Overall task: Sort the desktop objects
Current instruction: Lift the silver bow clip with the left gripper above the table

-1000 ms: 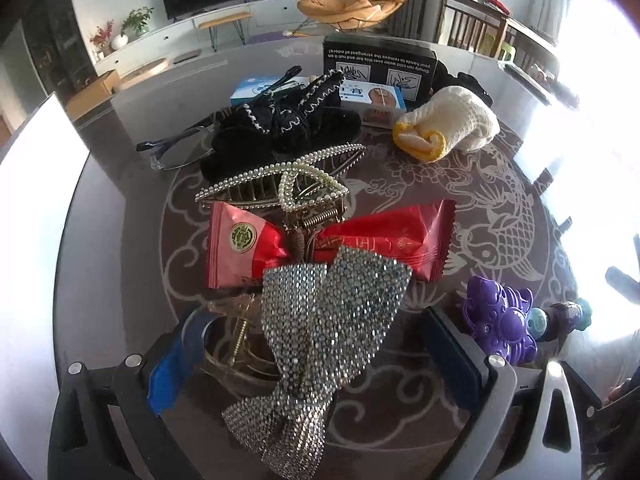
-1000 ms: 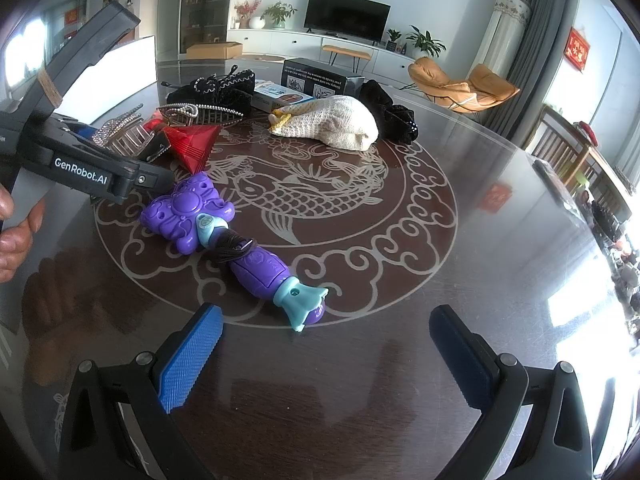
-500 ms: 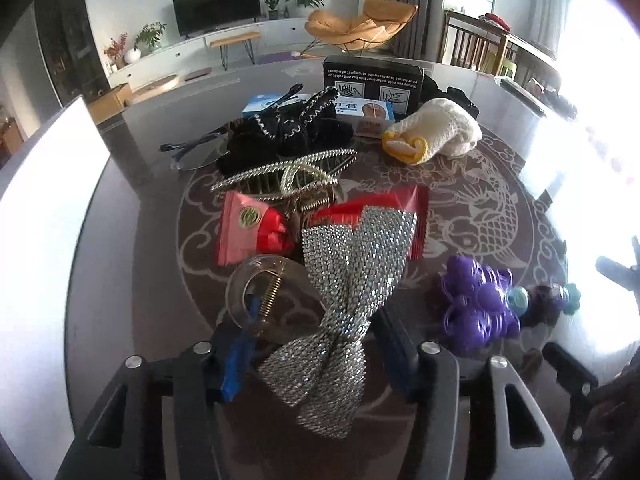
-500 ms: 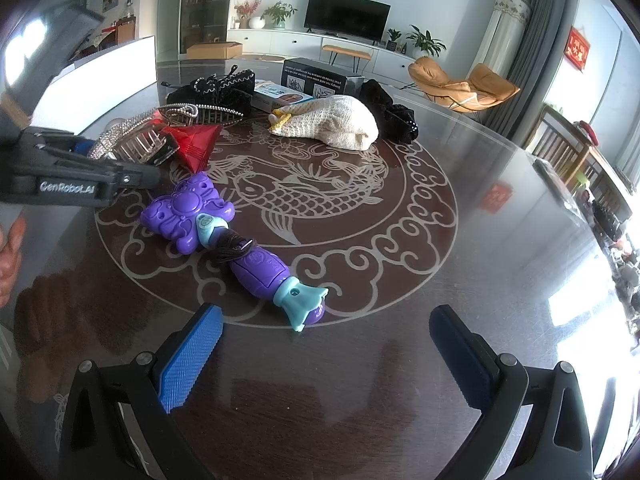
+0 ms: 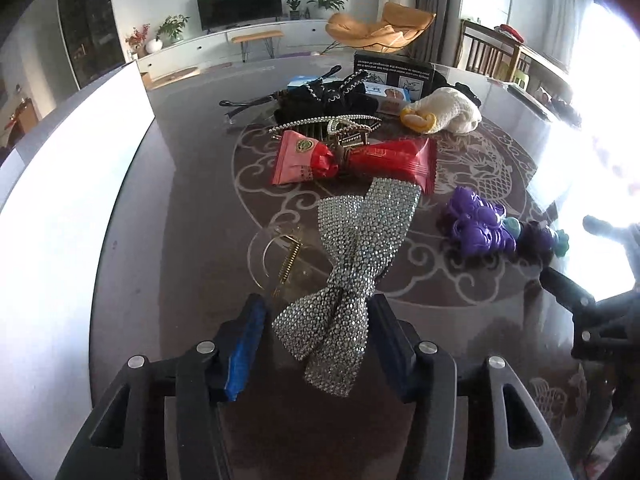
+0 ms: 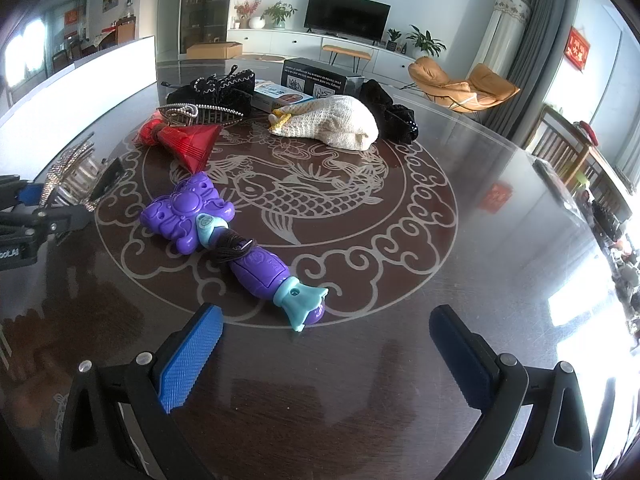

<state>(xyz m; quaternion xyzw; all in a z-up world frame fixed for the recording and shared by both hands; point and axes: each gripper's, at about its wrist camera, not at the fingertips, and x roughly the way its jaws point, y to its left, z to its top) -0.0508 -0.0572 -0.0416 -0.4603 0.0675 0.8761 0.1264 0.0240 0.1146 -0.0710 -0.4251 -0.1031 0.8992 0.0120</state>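
left wrist | left hand-held gripper clamps rhinestone bow clip

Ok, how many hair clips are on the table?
2, maybe more hidden: a rhinestone bow clip between the left jaws, and a pearl claw clip behind the red packet.
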